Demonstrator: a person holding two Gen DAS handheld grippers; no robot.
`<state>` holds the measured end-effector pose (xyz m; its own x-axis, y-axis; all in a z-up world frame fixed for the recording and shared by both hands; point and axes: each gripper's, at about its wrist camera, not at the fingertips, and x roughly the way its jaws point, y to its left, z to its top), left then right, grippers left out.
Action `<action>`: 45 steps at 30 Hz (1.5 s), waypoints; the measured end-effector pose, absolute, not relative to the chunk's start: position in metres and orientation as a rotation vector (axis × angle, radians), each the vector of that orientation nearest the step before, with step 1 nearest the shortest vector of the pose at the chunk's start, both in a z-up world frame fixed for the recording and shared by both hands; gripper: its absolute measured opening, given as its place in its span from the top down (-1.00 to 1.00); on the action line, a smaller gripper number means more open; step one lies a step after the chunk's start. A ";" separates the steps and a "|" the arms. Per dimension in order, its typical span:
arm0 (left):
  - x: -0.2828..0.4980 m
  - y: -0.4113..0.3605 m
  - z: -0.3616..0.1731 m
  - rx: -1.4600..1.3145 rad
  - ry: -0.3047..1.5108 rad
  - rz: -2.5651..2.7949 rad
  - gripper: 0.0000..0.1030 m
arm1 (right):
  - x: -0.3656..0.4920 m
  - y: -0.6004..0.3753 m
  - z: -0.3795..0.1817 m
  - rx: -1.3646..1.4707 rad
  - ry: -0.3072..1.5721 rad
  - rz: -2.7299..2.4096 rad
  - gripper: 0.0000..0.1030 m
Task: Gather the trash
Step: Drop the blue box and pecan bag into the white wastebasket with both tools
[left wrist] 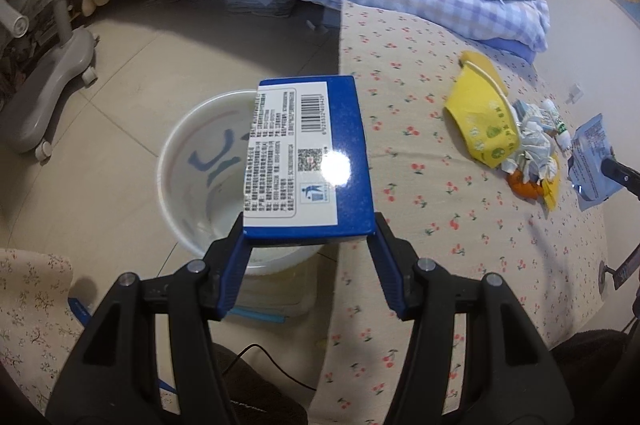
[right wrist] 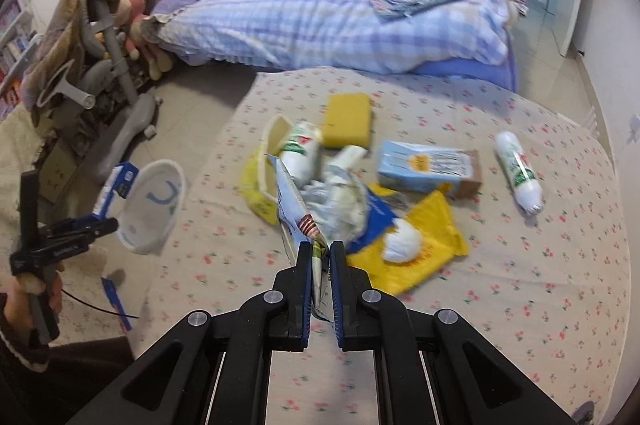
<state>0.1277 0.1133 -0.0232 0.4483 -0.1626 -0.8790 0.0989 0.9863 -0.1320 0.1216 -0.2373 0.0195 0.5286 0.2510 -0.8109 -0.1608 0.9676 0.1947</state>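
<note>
My left gripper is shut on the near end of a blue box with a white printed label. It holds the box above a white bucket on the floor beside the table. My right gripper is shut on a thin light-blue snack wrapper, raised over the trash pile. In that pile lie yellow bags, crumpled tissue and a white bottle. The right wrist view also shows the left gripper, the box and the bucket at the left.
A floral cloth covers the table. On it are a yellow sponge, a pale blue carton and a second white bottle. A bed with a checked quilt stands behind. A grey chair base is on the floor at the left.
</note>
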 end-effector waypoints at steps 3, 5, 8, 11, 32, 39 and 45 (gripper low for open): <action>0.127 0.126 -0.028 -0.068 1.096 -0.132 -0.14 | 0.126 -0.207 0.023 0.106 0.975 0.296 0.82; 0.127 0.133 -0.033 -0.069 1.103 -0.114 -0.14 | 0.131 -0.186 0.023 0.107 0.973 0.333 0.82; 0.128 0.142 -0.041 -0.067 1.105 -0.093 -0.15 | 0.140 -0.153 0.018 0.101 0.983 0.378 0.82; 0.130 0.149 -0.048 -0.054 1.096 -0.087 -0.15 | 0.153 -0.119 0.008 0.101 1.002 0.418 0.82; 0.101 0.205 -0.047 -0.033 1.060 0.062 -0.76 | 0.214 0.001 -0.050 0.225 1.059 0.537 0.81; 0.098 0.211 -0.048 -0.056 1.072 0.069 -0.76 | 0.213 0.018 -0.050 0.219 1.032 0.557 0.26; 0.097 0.210 -0.047 -0.080 1.082 0.068 -0.76 | 0.204 0.004 -0.035 0.219 0.997 0.527 -0.16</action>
